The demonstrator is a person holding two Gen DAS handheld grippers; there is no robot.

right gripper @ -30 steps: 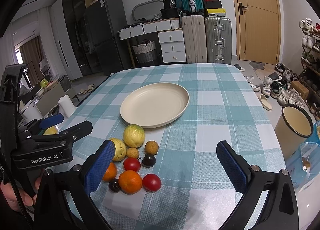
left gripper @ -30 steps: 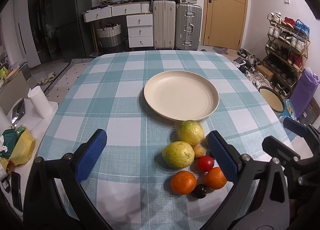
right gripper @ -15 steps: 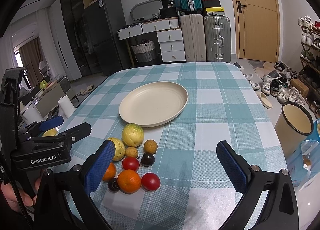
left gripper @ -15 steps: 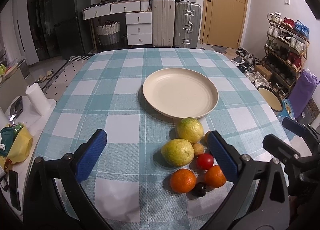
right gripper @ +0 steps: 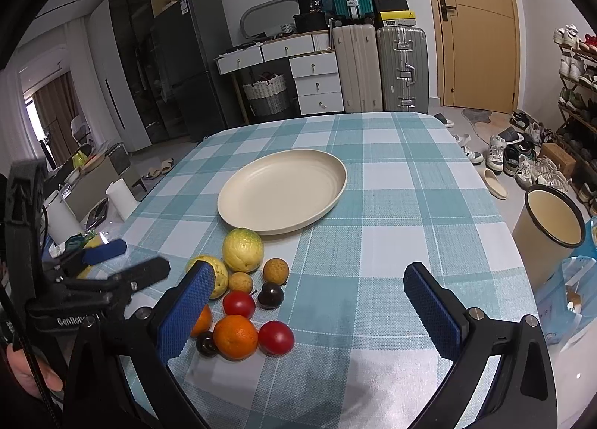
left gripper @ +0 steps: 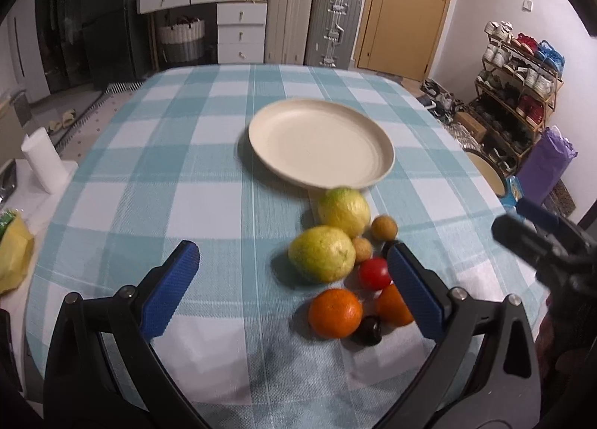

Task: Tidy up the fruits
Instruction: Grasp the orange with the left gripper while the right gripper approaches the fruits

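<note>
Both grippers hovered over a table (right gripper: 410, 182) under a teal-and-white checked cloth; the left gripper (left gripper: 291, 287) had its blue pads spread wide with nothing between them; the right gripper (right gripper: 309, 302) was likewise spread wide and empty. From the right wrist view the left gripper appeared at the left edge, held by a hand (right gripper: 33, 376).

A cream plate (right gripper: 282, 192), round and shallow, lay flat near the middle of the table with nothing on it. The fruits sat in a tight cluster on the cloth just nearer the cameras than the plate; none was on the plate.

Cluster, from the plate outward: a yellow-green guava (right gripper: 243, 250) almost touching the plate rim, its long axis roughly upright in the right wrist view; a second guava (left gripper: 321, 253) beside it, its long axis lying across the left wrist view; two small tan fruits (right gripper: 276, 271) (right gripper: 240, 282) next to the guavas; a dark plum (right gripper: 270, 295); a red tomato (right gripper: 238, 304); a second tomato (right gripper: 276, 337) at the near right of the cluster; an orange (right gripper: 236, 337); a second orange (left gripper: 393, 305) partly hidden behind a pad in both views; a small dark fruit (right gripper: 206, 344) touching the first orange.

Seen from the left wrist, the cluster lay between the pads, toward the right one; the left wrist picture was slightly blurred.
</note>
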